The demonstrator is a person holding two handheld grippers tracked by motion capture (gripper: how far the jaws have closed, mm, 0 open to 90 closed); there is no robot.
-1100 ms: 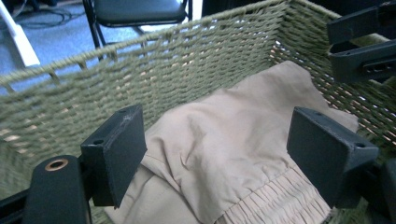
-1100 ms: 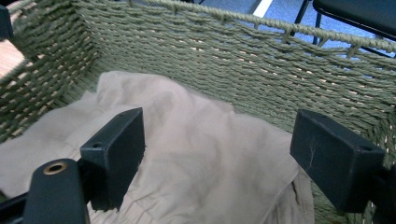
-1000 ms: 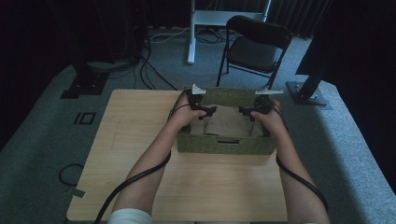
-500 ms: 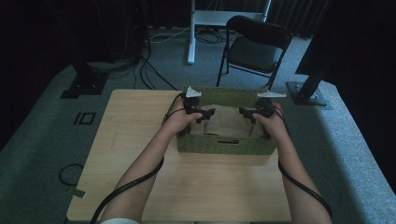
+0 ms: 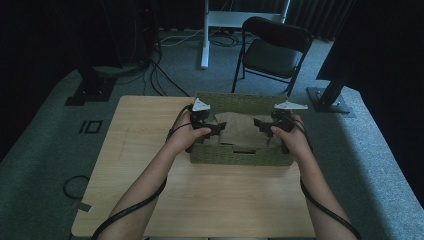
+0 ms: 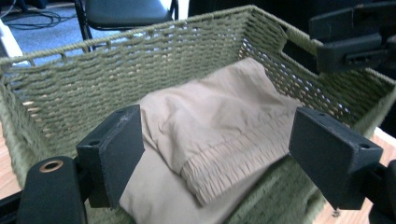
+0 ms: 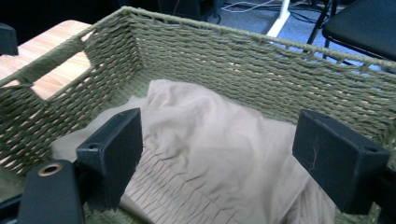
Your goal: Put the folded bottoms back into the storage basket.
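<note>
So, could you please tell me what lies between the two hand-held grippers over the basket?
In the high view, a folded beige garment lies inside the green woven basket, between the left hand-held gripper and the right hand-held gripper.

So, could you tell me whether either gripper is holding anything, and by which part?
Nothing: left gripper and right gripper are open above the folded beige garment.

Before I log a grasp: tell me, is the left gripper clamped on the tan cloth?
No: in the left gripper view the left gripper stands wide open above the tan cloth, its pads clear of the fabric.
</note>
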